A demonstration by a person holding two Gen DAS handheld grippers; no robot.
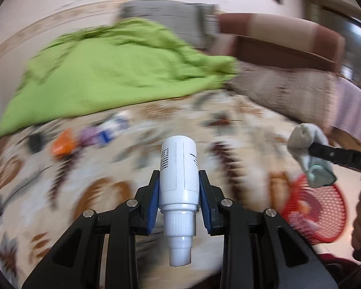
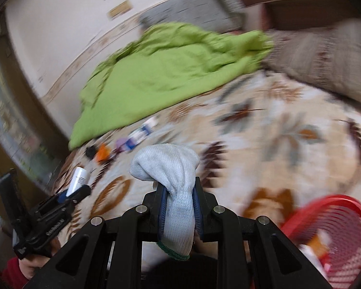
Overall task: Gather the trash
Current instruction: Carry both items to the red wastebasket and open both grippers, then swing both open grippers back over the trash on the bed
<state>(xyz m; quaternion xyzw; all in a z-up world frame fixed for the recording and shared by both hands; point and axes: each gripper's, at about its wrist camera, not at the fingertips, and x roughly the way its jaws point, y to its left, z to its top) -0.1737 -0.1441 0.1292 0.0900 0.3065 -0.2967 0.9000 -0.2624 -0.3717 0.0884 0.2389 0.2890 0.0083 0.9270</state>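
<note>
Patterned bedspread, bottle clamped, sock clamped

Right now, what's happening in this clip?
A person is clearing trash off a bed with a patterned bedsheet. The left hand-held gripper is shut on a white plastic bottle, cap end toward the camera. The right hand-held gripper is shut on a pale knit glove. A red mesh basket sits to the right, some items already inside. More small litter lies by the green blanket. Both views are motion-blurred.
</note>
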